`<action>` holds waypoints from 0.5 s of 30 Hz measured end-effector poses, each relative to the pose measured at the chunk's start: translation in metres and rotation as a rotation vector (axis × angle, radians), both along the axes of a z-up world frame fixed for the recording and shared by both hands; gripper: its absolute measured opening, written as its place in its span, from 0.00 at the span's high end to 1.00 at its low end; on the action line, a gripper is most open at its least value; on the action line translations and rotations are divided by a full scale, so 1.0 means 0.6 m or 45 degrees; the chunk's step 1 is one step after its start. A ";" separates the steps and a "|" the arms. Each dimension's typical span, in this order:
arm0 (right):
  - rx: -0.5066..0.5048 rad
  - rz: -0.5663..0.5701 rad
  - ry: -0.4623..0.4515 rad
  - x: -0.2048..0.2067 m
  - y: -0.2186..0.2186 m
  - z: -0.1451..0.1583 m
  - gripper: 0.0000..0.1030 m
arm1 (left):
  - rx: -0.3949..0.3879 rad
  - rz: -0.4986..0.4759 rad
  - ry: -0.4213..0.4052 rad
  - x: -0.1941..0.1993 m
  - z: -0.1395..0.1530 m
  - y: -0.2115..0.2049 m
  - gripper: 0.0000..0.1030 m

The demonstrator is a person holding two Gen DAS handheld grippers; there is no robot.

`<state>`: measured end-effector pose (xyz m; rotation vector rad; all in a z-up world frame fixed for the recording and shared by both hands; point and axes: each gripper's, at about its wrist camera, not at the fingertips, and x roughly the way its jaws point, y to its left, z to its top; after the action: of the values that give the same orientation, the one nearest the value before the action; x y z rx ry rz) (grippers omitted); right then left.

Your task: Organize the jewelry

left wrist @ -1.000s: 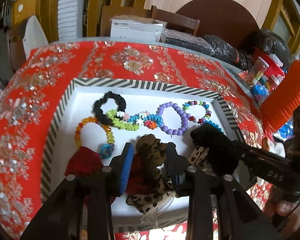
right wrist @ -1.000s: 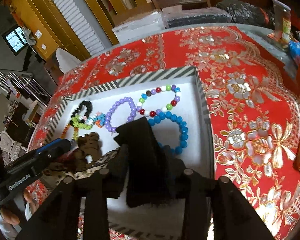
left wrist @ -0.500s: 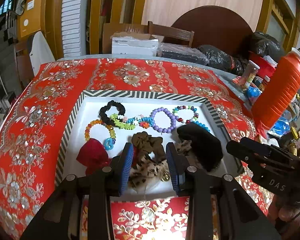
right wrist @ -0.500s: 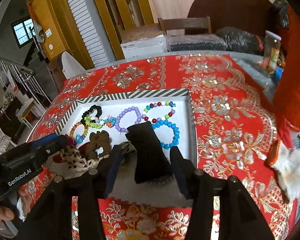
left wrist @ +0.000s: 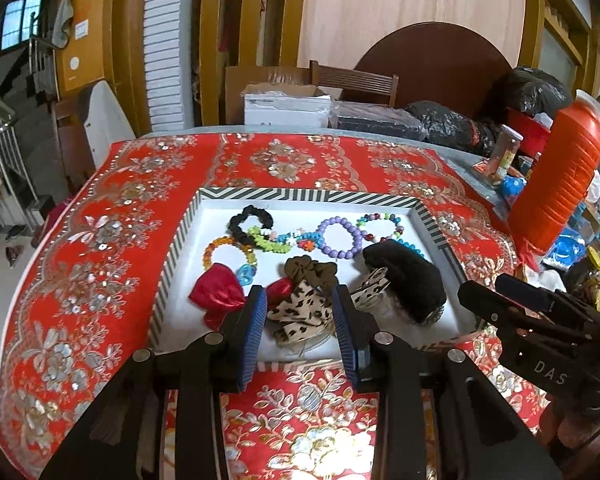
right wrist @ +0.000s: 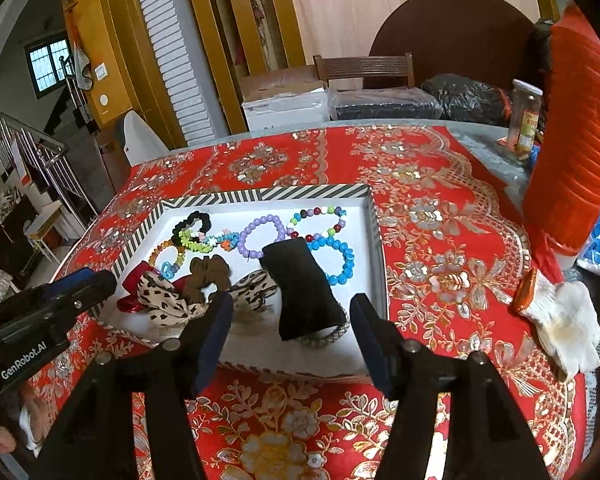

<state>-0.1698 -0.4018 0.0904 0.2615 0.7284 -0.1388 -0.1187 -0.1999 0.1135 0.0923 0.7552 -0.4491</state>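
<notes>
A white tray with a striped rim (left wrist: 300, 193) (right wrist: 260, 193) holds bead bracelets: purple (left wrist: 340, 236) (right wrist: 260, 236), multicolour (left wrist: 380, 226), blue (right wrist: 338, 258), amber (left wrist: 224, 249). A black scrunchie (left wrist: 250, 222), a brown one (left wrist: 310, 271), a leopard-print one (left wrist: 304, 316) (right wrist: 168, 300), a red bow (left wrist: 218, 294) and a black velvet stand (left wrist: 406, 280) (right wrist: 304, 288) lie there too. My left gripper (left wrist: 300, 330) is open and empty above the tray's near edge. My right gripper (right wrist: 292, 340) is open and empty, just short of the black stand.
The tray sits on a red embroidered tablecloth (left wrist: 100, 248). An orange ribbed jug (left wrist: 556, 184) (right wrist: 572, 140) stands to the right with a jar (right wrist: 524, 116) behind it. A white work glove (right wrist: 560, 316) lies at the right. Boxes and black bags line the far table edge.
Both grippers have pulled back and up from the tray. The left let go of the leopard-print scrunchie, the right let go of the black stand; both jaws have opened wider.
</notes>
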 end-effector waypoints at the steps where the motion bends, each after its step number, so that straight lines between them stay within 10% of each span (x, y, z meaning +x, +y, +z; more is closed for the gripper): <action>1: -0.001 0.002 0.001 -0.001 0.002 0.000 0.38 | 0.005 0.003 -0.003 -0.003 0.000 0.001 0.72; 15: -0.056 -0.003 0.012 -0.010 0.023 0.002 0.37 | 0.025 0.043 -0.038 -0.017 0.005 0.012 0.72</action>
<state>-0.1757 -0.3883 0.0914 0.2195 0.7333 -0.1580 -0.1289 -0.1927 0.1166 0.1039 0.7311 -0.4075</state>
